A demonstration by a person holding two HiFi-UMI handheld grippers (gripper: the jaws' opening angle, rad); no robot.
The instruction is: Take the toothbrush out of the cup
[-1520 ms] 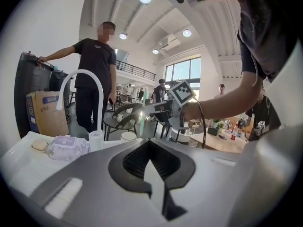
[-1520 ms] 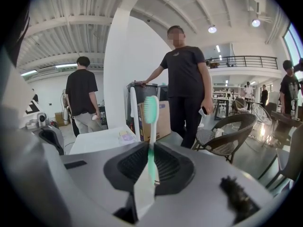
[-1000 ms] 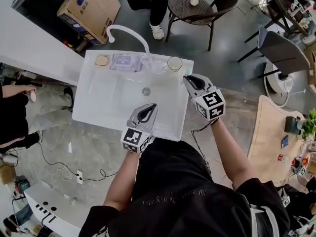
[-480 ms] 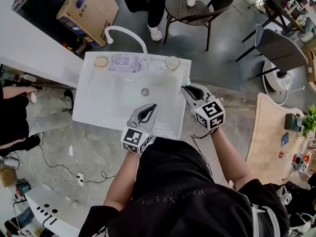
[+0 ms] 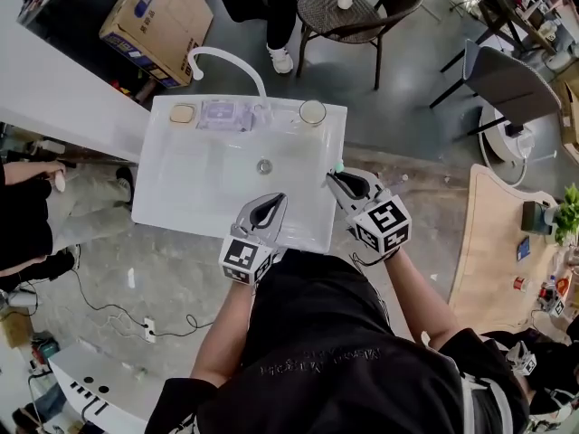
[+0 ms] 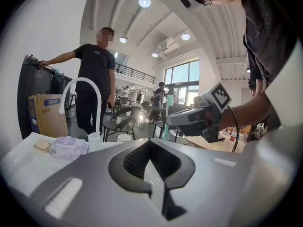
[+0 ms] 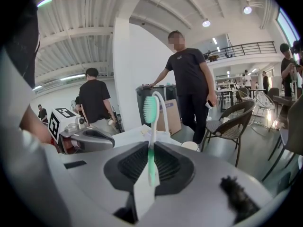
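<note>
Currently held: toothbrush [image 7: 150, 122], clamped in your right gripper [image 7: 149, 167]; long axis upright, bristles up
Cup [image 5: 313, 112]: upper centre of the head view; well apart from the brush
Left gripper [image 6: 150, 169]: closed, empty; farther from the cup

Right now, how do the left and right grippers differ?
The left gripper is shut on nothing; the right gripper clamps the toothbrush, bristles up. The left gripper hangs over the front of the sink; the right gripper is at the sink's right rim, away from the cup. Both have their jaws together.
</note>
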